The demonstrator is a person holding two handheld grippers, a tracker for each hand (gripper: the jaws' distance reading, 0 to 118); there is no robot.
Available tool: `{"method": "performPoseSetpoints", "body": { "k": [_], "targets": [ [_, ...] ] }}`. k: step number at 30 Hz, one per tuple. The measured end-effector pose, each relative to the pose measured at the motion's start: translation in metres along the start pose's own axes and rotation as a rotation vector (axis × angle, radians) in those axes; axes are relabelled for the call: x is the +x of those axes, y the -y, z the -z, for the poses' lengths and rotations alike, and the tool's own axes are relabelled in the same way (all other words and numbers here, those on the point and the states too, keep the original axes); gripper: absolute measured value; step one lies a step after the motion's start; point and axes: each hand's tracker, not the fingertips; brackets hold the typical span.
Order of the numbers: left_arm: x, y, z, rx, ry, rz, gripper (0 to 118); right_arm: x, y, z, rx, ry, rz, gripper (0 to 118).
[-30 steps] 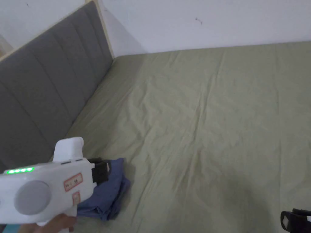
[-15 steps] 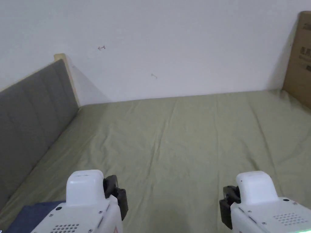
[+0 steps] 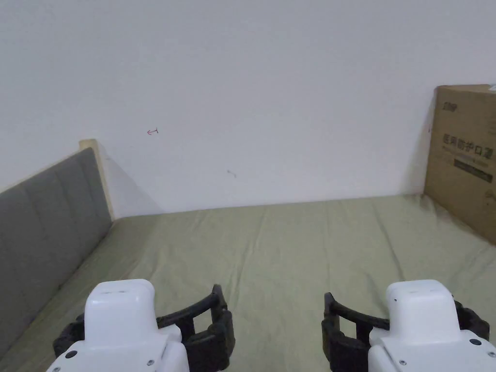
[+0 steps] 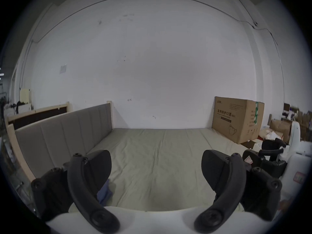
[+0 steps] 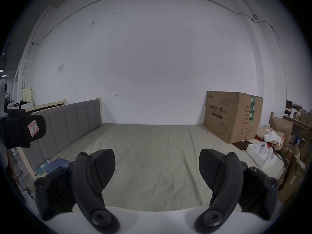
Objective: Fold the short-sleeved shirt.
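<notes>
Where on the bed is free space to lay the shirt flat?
The middle of the green sheet is bare, from the grey headboard across to the cardboard box and back to the wall. It is crowded at the near corner by the headboard, where the blue shirt lies.

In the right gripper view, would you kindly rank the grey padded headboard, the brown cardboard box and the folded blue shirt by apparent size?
1. Grey padded headboard, though its nearer end inflates it.
2. Brown cardboard box.
3. Folded blue shirt, partly hidden behind that tool's jaw, so its full extent is unsure.
</notes>
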Motion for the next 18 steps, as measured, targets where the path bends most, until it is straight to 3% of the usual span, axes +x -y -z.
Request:
{"method": "performPoseSetpoints", "body": {
  "k": [3, 7, 10, 14, 18],
  "targets": [
    [-0.002, -0.002, 0.004, -0.021, 0.025, -0.001, 113, 0.005, -0.003, 0.001, 0.001, 0.005, 0.014, 103],
    [0.009, -0.004, 0.005, -0.087, -0.003, 0.115, 112, 0.011, -0.006, 0.006, -0.015, -0.004, 0.047, 103],
    [0.014, -0.008, 0.000, -0.142, -0.094, 0.057, 112, 0.013, -0.006, 0.006, -0.019, 0.000, 0.052, 103],
    [0.011, -0.013, -0.004, -0.146, 0.020, 0.024, 112, 0.019, -0.007, 0.008, -0.037, -0.023, 0.097, 103],
    [0.016, -0.016, -0.004, -0.150, -0.045, 0.047, 113, 0.020, -0.006, 0.009, -0.048, -0.015, 0.100, 103]
  ]
}}
